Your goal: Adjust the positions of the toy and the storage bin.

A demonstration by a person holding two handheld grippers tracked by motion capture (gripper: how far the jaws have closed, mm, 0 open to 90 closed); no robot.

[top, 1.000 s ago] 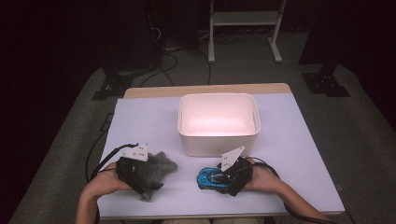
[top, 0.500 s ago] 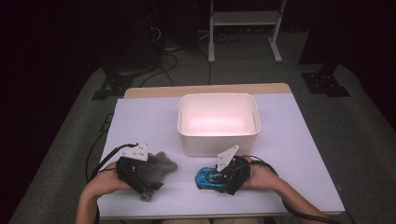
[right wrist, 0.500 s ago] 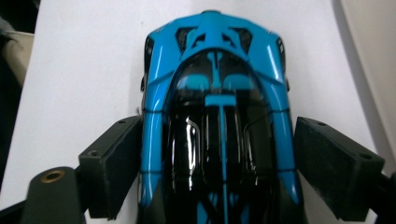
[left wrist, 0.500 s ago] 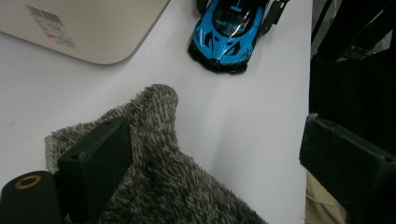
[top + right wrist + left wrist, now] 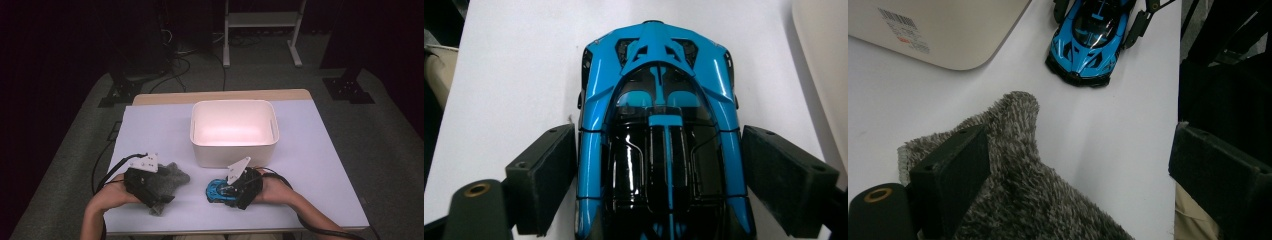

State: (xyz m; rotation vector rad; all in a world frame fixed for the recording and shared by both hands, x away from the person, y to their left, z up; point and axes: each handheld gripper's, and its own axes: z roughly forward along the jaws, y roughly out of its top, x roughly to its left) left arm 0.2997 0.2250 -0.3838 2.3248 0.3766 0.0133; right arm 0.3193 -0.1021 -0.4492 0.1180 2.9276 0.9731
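The right hand-held gripper (image 5: 659,170) has its jaws spread wide around the blue toy car (image 5: 659,125), one pad on each flank, maybe just brushing the left side, not clamped. The car sits near the front edge of the table (image 5: 150,130), just in front of the white bin (image 5: 234,150). The left hand-held gripper (image 5: 150,182) is open wide too, one jaw resting on the grey fuzzy cloth (image 5: 1018,200) toward the front-left corner.

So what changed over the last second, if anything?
Little: the right gripper tilted slightly at the blue toy car, its jaws now flanking the car's sides, not visibly clamped. The left gripper, grey furry cloth and white bin stayed put.
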